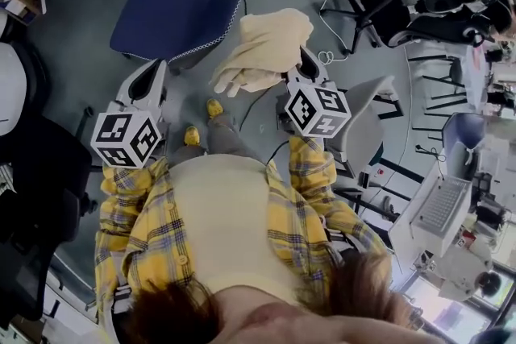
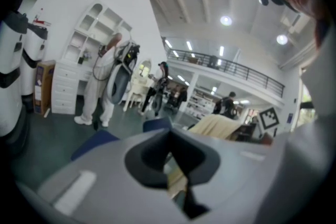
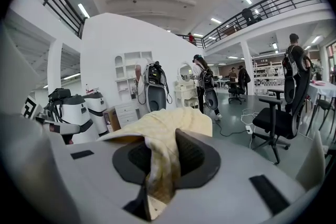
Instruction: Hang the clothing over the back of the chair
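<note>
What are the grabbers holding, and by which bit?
The right gripper pinches the cream clothing by a bunched fold; the rest drapes over it. The left gripper holds nothing.

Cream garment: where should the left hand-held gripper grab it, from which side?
Probably the drooping bunched end of the cream garment, approached from the left hand-held gripper's own side. The right hand-held gripper pinches the opposite end, so that free fold hangs nearest and would let it spread.
</note>
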The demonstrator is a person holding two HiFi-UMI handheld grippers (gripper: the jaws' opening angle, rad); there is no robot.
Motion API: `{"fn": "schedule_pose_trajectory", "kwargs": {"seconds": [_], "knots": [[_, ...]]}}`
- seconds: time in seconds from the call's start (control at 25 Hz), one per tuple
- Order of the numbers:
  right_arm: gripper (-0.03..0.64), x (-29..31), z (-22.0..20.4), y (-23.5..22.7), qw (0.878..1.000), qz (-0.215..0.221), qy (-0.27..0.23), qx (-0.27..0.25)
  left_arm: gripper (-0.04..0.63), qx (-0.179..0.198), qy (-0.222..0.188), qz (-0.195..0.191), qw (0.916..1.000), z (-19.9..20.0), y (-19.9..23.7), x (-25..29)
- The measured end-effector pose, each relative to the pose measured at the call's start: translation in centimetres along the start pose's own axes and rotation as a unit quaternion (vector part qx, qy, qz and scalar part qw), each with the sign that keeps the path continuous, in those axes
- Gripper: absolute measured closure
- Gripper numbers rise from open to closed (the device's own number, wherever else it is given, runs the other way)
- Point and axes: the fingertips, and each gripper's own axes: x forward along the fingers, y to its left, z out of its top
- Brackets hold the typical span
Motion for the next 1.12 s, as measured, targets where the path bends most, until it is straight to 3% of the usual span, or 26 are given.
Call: {"fn": "schedule_pose_trajectory", "kwargs": {"seconds": [0.48, 0.8, 1.12], "knots": [[0.538, 7.0, 6.0, -0.1, 0.997, 0.037, -0.043, -0.046, 0.589, -0.014, -0.029, 0.052, 0.9981, 2.8, 1.8, 3.6], [0.538, 11.1, 7.9, 4.5, 0.988, 0.107, -0.057, -0.093, 0.589, -0.019, -0.044, 0.086, 0.9951, 3.9, 3.5, 4.1], [0.538, 14.4, 7.6, 10.4, 0.969, 0.184, -0.043, -0.162, 0.59, -0.028, -0.051, 0.112, 0.992, 4.3, 5.3, 3.9]]}}
